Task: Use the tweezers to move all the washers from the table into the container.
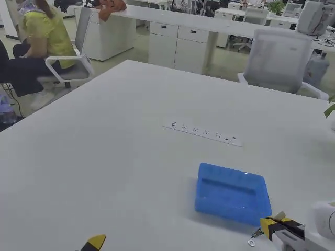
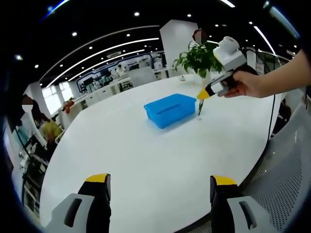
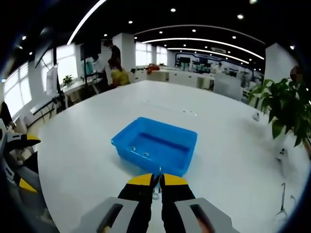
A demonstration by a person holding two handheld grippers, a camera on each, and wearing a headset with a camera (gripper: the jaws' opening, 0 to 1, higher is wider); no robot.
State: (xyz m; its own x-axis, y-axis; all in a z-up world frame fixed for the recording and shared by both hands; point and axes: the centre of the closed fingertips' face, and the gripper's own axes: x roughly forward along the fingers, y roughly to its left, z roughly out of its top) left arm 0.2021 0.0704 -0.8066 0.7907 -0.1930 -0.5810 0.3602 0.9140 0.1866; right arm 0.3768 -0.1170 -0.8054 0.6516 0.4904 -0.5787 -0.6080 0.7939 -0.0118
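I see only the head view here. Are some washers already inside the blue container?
Observer: Yes. The right gripper view shows at least two washers on the floor of the blue container.
Operator: Does the left gripper hold anything?
Observer: No. The left gripper has its jaws apart, with nothing between them.
Operator: And the tweezers?
Observer: The right gripper is shut on the tweezers, tips down beside the container.

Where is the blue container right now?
In the head view, the blue container sits on the white table at lower right, beside the right gripper.
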